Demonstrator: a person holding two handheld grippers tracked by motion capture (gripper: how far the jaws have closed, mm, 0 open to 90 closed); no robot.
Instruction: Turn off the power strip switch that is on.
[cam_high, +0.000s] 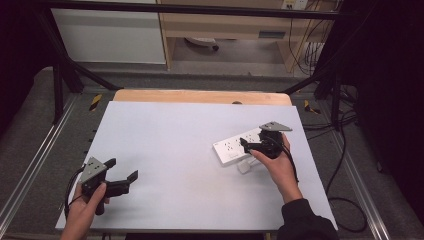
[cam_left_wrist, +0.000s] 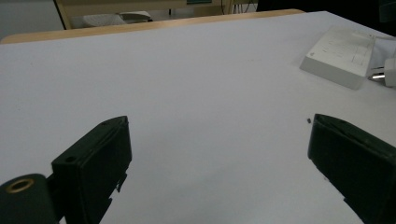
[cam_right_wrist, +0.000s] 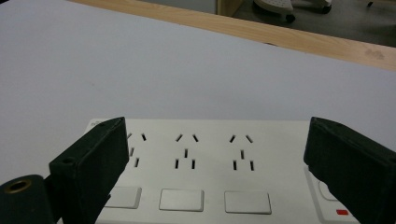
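So your right gripper (cam_high: 250, 145) is hovering right over the white power strip (cam_high: 239, 145), jaws spread wide with nothing pinched between them. That strip sits on the right half of the table (cam_high: 170, 145), its long axis running diagonally from near-left to far-right. A small white plug adapter (cam_high: 244, 167) lies just beside the strip's near edge, close under your right hand, so that arm is clearly the nearer one for it. Your left gripper (cam_high: 124, 175) is parked well apart at the near-left, also gaping and empty. The right gripper view gives you the sockets (cam_right_wrist: 187, 151) and switches (cam_right_wrist: 181, 199); the left gripper view catches the adapter's metal prongs (cam_left_wrist: 376, 76) sticking out sideways.
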